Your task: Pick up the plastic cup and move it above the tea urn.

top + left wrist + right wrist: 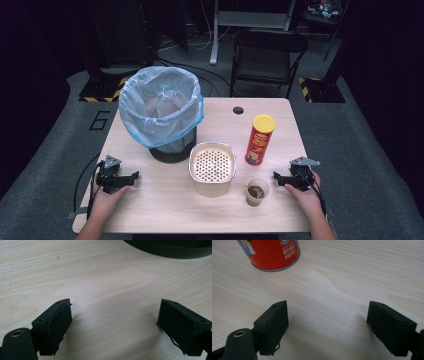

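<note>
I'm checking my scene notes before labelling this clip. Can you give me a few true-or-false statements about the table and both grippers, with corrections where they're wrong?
1. The bin is lined with a pale blue bag. True.
2. The red can lies on its side. False: it stands upright, yellow lid on top.
3. The left gripper is open with nothing between its jaws. True.
4. The right gripper is shut on the small cup. False: it is open over bare table, apart from the cup.
5. The perforated strainer container sits between the bin and the cup. True.
</note>
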Action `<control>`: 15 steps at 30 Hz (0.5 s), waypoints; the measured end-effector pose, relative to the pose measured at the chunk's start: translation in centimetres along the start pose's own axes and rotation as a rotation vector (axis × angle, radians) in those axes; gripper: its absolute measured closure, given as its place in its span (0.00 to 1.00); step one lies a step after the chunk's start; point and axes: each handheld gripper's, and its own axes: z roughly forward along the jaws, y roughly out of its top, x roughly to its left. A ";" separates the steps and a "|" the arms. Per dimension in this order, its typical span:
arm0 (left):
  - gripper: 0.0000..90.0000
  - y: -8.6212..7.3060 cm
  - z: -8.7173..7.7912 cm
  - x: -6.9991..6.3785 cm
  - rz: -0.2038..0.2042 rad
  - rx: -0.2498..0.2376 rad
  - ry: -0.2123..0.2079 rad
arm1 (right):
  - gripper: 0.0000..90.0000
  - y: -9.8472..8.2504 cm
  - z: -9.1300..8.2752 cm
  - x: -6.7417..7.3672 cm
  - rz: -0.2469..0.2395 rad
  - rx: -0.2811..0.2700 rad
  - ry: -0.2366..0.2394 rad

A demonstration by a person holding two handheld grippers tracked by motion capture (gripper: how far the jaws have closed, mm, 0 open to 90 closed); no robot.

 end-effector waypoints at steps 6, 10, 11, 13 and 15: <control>0.13 0.0 0.0 0.0 0.000 0.000 0.000 | 0.23 0.0 -0.1 -0.1 0.001 -0.003 0.001; 0.13 0.0 -0.1 0.0 0.001 0.006 -0.003 | 0.28 0.0 -0.2 0.0 0.018 -0.001 -0.003; 0.13 0.0 0.0 0.0 0.003 0.005 0.000 | 0.30 0.0 -0.3 0.0 0.014 0.000 -0.001; 0.13 0.0 -0.1 0.0 0.006 0.008 0.000 | 0.39 0.2 -0.5 -0.1 0.013 0.009 0.006; 0.13 0.0 -0.2 0.0 0.004 0.017 -0.003 | 0.43 0.4 -1.0 0.0 0.030 0.018 0.023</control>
